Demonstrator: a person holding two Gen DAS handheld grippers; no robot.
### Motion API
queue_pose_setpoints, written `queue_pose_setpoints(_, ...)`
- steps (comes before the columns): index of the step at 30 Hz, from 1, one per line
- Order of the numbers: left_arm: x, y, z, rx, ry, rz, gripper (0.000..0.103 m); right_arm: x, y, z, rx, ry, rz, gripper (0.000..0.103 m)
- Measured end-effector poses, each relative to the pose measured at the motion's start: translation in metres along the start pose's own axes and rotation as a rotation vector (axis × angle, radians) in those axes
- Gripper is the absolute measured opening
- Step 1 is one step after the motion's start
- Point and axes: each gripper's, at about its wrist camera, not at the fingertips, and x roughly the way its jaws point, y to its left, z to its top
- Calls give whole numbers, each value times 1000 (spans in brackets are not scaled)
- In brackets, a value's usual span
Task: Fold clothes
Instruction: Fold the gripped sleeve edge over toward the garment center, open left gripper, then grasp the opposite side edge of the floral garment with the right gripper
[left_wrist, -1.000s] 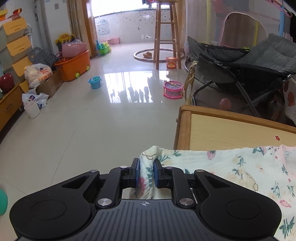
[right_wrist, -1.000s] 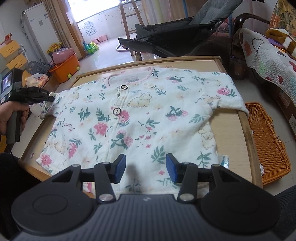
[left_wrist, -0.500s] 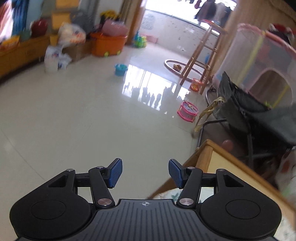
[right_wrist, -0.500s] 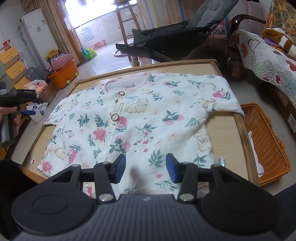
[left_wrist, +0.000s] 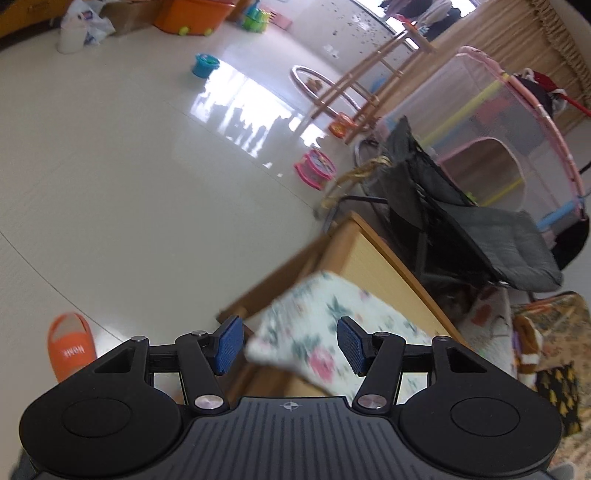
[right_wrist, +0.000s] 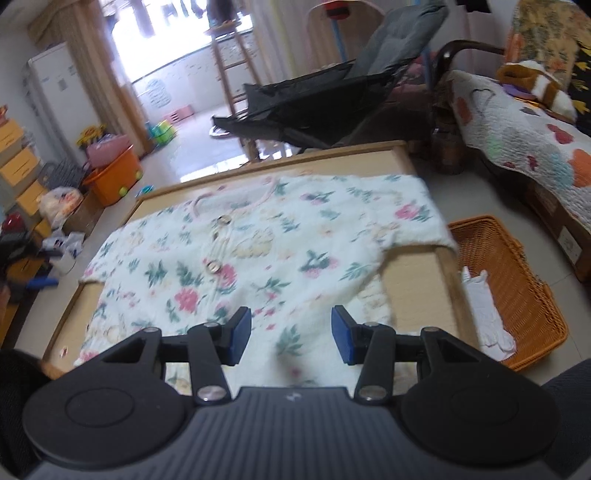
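Note:
A white floral baby shirt (right_wrist: 258, 251) with buttons lies spread flat, front up, on a wooden table (right_wrist: 413, 280). My right gripper (right_wrist: 291, 334) is open and empty above the shirt's bottom hem. My left gripper (left_wrist: 290, 349) is open and empty at the table's left corner; the blurred end of the shirt's sleeve (left_wrist: 325, 325) lies just ahead between its fingers. The left gripper also shows dimly at the left edge of the right wrist view (right_wrist: 33, 273).
An orange wicker basket (right_wrist: 517, 280) with white cloth stands on the floor right of the table. A grey baby rocker (left_wrist: 461, 221) stands beyond the table. An orange slipper (left_wrist: 70, 347) lies on the floor by my left gripper. A quilted sofa (right_wrist: 517, 125) is far right.
My left gripper opened, let go of the sleeve and pulled back, tilting. The sleeve now lies flat on the table. My right gripper stayed open and rose slightly.

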Motion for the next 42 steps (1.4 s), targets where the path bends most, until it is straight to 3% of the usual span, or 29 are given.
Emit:
queue_pose_setpoints(7,-11,-19,-79,131,17,-50,61,-10,-37,14,118,0,-43,47)
queue_pose_setpoints(11,-21,-29,-104,195,8,-82,71,-16,-72,18,242,-34,-88,47)
queue_pose_setpoints(14,-16,-30,-105,229,39,-63,71,-15,-87,20,283,-55,-131,47)
queue_pose_setpoints(19,-5,-18,-87,168,51,-29,71,1,-88,32,223,-62,-176,47)
queue_pose_setpoints(25,-9,-16,-87,151,39,-65,71,28,-89,49,194,-32,-173,46)
queue_pose_setpoints(30,-9,-13,-86,126,37,-82,71,47,-96,57,232,-25,-220,43)
queue_pose_setpoints(33,-8,-13,-85,122,39,-89,71,59,-98,60,238,-5,-239,37)
queue_pose_setpoints(37,-7,-13,-85,112,39,-95,71,69,-96,62,228,21,-254,22)
queue_pose_setpoints(42,-7,-17,-85,131,46,-96,71,71,-98,59,232,16,-248,20)
